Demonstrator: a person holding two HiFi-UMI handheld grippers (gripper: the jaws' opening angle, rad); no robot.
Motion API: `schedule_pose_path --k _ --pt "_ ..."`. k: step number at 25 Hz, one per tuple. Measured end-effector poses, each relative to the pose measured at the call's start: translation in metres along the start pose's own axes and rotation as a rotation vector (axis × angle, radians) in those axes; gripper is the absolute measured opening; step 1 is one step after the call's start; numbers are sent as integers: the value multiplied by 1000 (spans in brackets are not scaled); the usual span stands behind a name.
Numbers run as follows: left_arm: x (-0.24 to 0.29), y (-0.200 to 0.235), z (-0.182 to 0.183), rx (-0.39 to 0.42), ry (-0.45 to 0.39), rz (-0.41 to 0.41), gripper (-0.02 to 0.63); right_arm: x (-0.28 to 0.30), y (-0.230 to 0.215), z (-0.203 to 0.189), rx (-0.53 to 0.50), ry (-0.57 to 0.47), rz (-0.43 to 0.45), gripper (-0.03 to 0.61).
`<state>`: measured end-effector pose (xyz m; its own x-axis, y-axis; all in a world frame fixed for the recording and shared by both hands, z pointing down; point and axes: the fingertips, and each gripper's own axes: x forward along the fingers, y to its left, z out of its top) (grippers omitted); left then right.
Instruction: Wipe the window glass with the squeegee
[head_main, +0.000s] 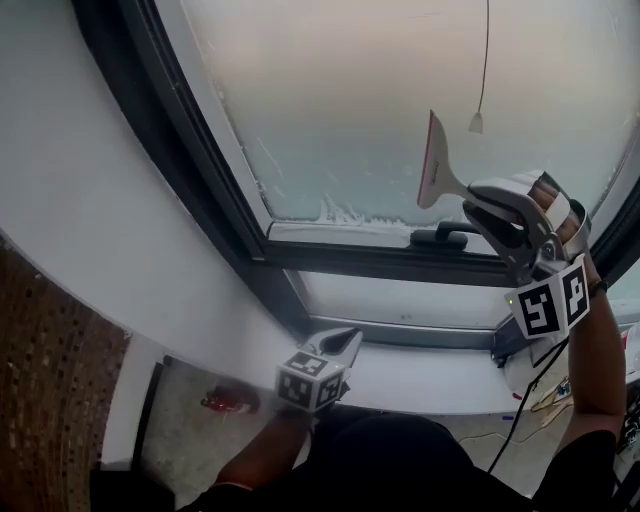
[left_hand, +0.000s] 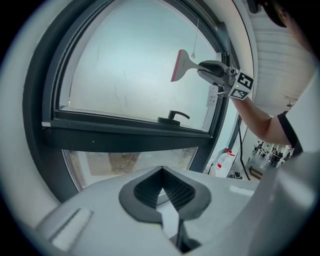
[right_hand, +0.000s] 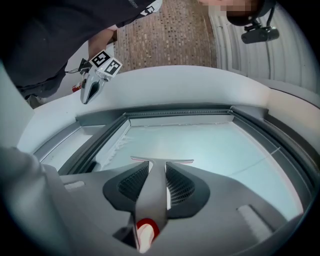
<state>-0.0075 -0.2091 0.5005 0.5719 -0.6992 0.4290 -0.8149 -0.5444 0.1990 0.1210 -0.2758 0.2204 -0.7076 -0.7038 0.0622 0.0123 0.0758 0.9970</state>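
My right gripper (head_main: 478, 203) is shut on the grey handle of a squeegee (head_main: 436, 165) with a red-edged blade. The blade stands against the lower right of the window glass (head_main: 350, 100). In the right gripper view the squeegee handle (right_hand: 152, 195) runs between the jaws and its blade (right_hand: 161, 161) lies across the glass (right_hand: 220, 145). Foam streaks show along the pane's bottom edge. My left gripper (head_main: 345, 342) hangs low over the white sill (head_main: 420, 380), shut and empty. From the left gripper view the squeegee (left_hand: 181, 64) shows high on the pane.
A black window handle (head_main: 445, 237) sits on the dark frame just below the squeegee. A blind cord with a small weight (head_main: 477, 122) hangs in front of the glass. A red-and-white bottle (left_hand: 226, 160) stands on the floor at the right. Cables (head_main: 545, 400) trail near the sill's right end.
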Motion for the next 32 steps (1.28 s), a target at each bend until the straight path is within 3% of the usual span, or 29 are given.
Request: schedule_pose_path --k 7,12,16,21,28,32 --pt "-35 28 2 -32 -8 50 0 80 -37 104 20 -181 2 132" --pt "-54 48 6 -25 -13 61 0 148 -83 145 12 -190 -17 132" --pt "-71 65 1 -32 -8 76 0 199 -108 158 22 -146 -30 132" --pt "-92 77 -12 -43 -25 82 0 240 -119 171 -62 -117 -54 132" --pt "-109 92 -30 -74 -30 94 0 248 -124 169 -77 -103 21 132" --pt "-105 93 -29 -80 -38 100 0 245 -127 165 -105 -100 21 132"
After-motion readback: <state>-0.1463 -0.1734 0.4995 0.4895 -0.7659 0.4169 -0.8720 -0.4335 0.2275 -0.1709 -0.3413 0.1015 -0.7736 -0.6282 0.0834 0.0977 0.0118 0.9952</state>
